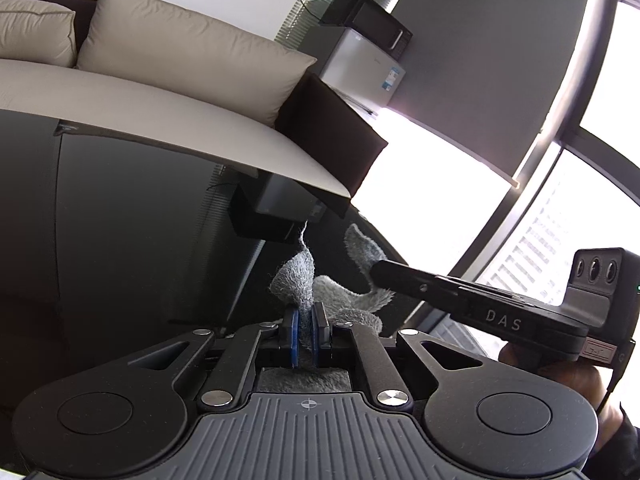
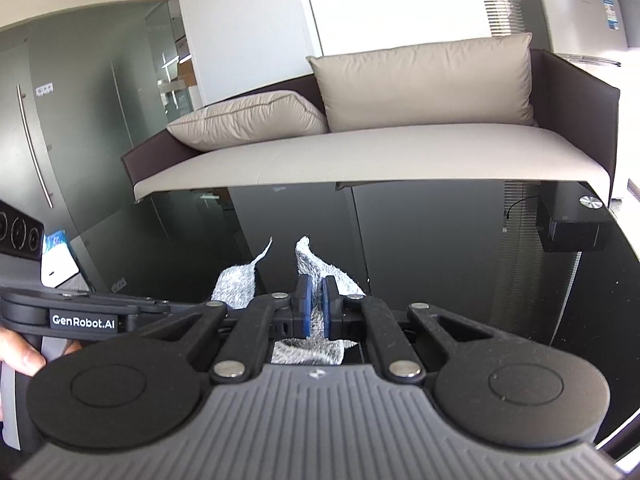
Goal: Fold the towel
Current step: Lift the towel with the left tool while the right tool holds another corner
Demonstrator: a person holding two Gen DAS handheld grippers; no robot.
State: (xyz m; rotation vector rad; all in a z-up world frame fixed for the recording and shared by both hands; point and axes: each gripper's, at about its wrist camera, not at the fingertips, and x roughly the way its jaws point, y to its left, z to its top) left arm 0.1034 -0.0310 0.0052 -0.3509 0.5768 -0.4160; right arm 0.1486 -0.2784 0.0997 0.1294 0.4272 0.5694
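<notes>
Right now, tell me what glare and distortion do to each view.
Left wrist view: the window is blown out white, fisheye bends its frame, and the towel stays readable. Right wrist view: the glossy black table mirrors the sofa, whose seat edge bows.

Towel (image 1: pixel 294 280) bunched on the surface (image 1: pixel 120 220), near edge. Left tongs (image 1: pixel 306 332) and right tongs (image 2: pixel 316 306) side by side, each with a towel corner between the pads; corners stick up beyond the tips. Right tongs enter the left wrist view from the right, just beside the left. Sofa (image 2: pixel 360 156) behind the surface, two cushions (image 2: pixel 424 84) on its seat. Fridge (image 1: pixel 362 66) beyond the sofa's right end, microwave (image 1: pixel 370 22) on top of it.
</notes>
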